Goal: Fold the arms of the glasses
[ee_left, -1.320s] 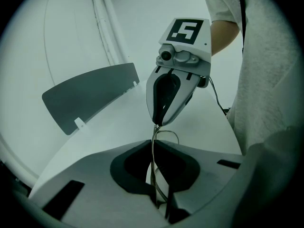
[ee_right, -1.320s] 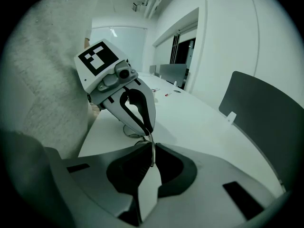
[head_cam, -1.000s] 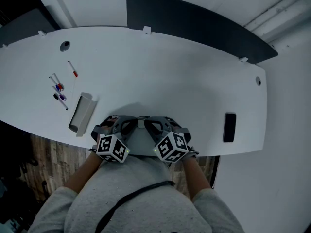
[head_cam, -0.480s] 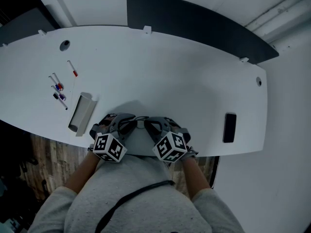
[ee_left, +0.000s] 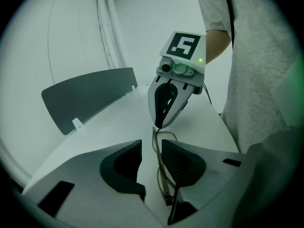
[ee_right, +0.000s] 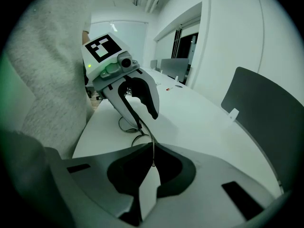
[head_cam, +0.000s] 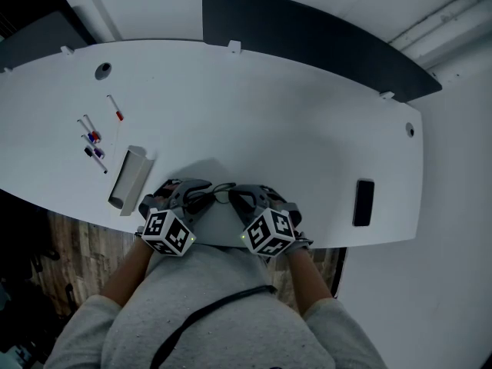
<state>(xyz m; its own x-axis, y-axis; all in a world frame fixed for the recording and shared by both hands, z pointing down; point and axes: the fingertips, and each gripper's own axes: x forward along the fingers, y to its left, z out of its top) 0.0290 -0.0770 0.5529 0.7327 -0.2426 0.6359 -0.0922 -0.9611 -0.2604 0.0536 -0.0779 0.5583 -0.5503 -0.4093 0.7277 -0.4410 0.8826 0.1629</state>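
The right tool (ee_right: 152, 149) is pinched shut on one end of the thin wire glasses (ee_left: 164, 180), which sit between both tools at the table's (head_cam: 307, 129) near edge. The left tool (ee_left: 152, 146) has just been opening its jaws; they stand apart, with the frame loose between them. This looks like a regrip mid-fold. Next, the left tool needs to catch an arm and swing it gently inward.

Pretty sure this is an office, probably a meeting room or shared desk area. You've got a long curved white table (head_cam: 269, 114) with round cable holes (head_cam: 103, 72) and a dark grey divider panel (head_cam: 307, 37) clipped to its far edge. A few whiteboard-style marker pens (head_cam: 94, 141) are lying around, plus wood-look plank flooring (head_cam: 77, 260). The right gripper view also shows a glazed wall with a dark doorway (ee_right: 187, 51) and more desk panels (ee_right: 171, 65) further back.
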